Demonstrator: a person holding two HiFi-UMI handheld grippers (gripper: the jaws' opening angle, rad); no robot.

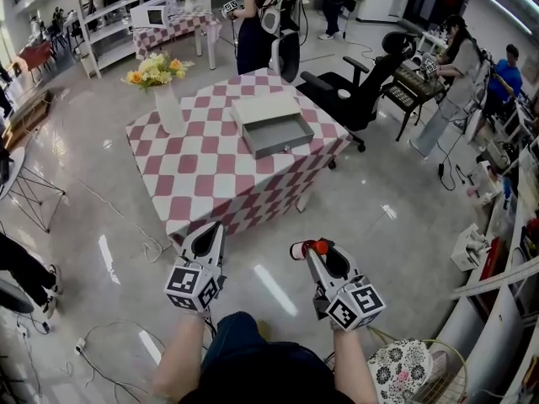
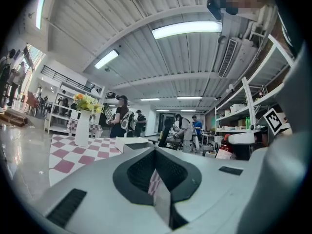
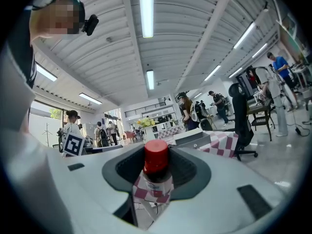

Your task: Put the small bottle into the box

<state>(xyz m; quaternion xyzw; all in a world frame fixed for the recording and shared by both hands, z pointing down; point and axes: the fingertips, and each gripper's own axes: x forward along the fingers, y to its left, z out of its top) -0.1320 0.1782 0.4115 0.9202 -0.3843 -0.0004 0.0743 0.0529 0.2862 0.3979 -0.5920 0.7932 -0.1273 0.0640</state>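
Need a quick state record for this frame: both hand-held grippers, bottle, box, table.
left hand-held gripper: jaws together, nothing between them
right hand-held gripper: closed on the small bottle
small bottle: red cap, held over the floor, short of the table
box: grey, open, on the table, no bottle inside
vase: holds flowers, on the table, left of the box in the head view
task status: bottle not yet in box

Lab: shelving rack [image 1: 108, 25], office chair [image 1: 357, 91]
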